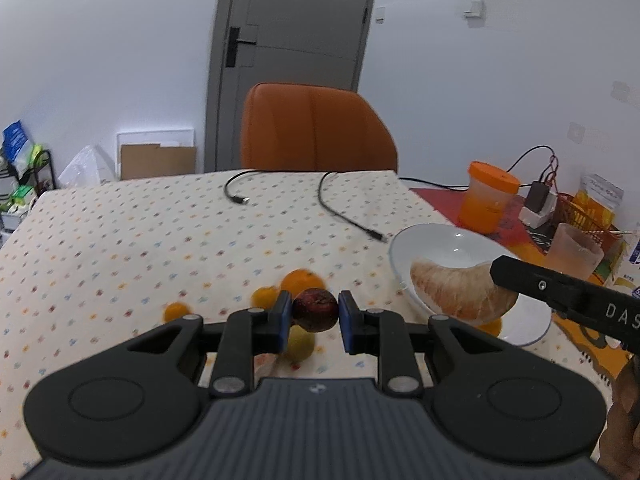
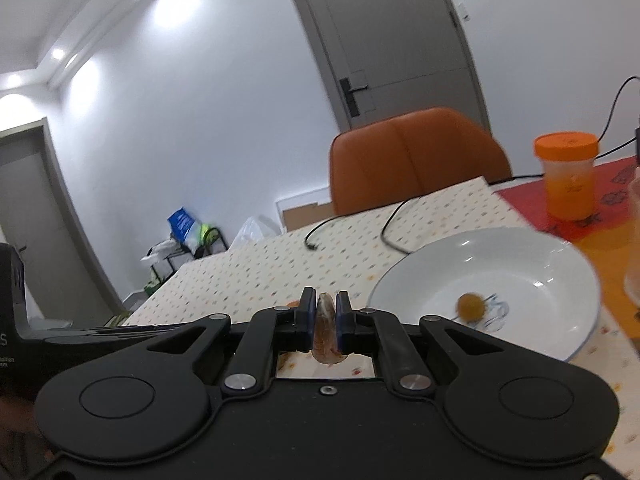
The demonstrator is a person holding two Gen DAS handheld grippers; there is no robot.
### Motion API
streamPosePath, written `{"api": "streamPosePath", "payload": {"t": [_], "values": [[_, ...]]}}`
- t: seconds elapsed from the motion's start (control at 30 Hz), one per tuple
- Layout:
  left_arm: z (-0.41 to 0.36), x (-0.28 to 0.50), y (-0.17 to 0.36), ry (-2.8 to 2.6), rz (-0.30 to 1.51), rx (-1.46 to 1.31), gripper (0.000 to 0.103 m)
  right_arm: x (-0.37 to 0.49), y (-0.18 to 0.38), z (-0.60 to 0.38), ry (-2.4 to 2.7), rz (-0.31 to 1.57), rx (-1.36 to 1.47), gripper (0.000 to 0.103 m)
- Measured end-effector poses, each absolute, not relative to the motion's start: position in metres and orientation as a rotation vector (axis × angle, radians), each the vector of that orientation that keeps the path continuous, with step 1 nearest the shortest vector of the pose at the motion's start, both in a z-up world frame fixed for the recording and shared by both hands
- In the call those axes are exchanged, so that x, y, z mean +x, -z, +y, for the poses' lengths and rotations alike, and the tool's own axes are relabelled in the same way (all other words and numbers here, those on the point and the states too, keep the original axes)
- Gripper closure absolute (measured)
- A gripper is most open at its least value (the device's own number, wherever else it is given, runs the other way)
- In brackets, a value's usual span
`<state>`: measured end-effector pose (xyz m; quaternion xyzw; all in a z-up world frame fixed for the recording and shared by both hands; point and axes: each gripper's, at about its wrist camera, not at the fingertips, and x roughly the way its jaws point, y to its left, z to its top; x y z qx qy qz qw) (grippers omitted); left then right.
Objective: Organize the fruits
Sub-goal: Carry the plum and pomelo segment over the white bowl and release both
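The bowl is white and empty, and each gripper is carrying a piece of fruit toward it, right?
Not empty: the right wrist view shows one small yellowish fruit already lying in the white bowl. The rest holds: the left gripper grips a dark reddish fruit, and the right gripper grips a pale citrus segment.

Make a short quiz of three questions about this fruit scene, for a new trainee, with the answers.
1. True or false: the left tool is closed on a dark red round fruit.
2. What does the right tool hold? A) a citrus wedge B) a black cable C) an orange-lidded cup
3. Fill in: the only fruit already lying in the white bowl is small, round and ____ in colour.

Key
1. True.
2. A, the peeled citrus wedge.
3. Yellowish-brown, the small fruit.
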<state>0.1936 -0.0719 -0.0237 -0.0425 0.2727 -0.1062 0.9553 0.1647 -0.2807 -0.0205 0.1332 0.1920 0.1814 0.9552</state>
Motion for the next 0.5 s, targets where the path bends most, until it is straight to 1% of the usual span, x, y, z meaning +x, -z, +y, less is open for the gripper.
{"api": "streamPosePath", "payload": {"t": [0.5], "values": [[-0.115, 0.212, 0.024, 0.283, 0.564, -0.034, 0.080, 0.164, 0.018, -0.335, -0.236, 0.336, 0.285, 0.095]]}}
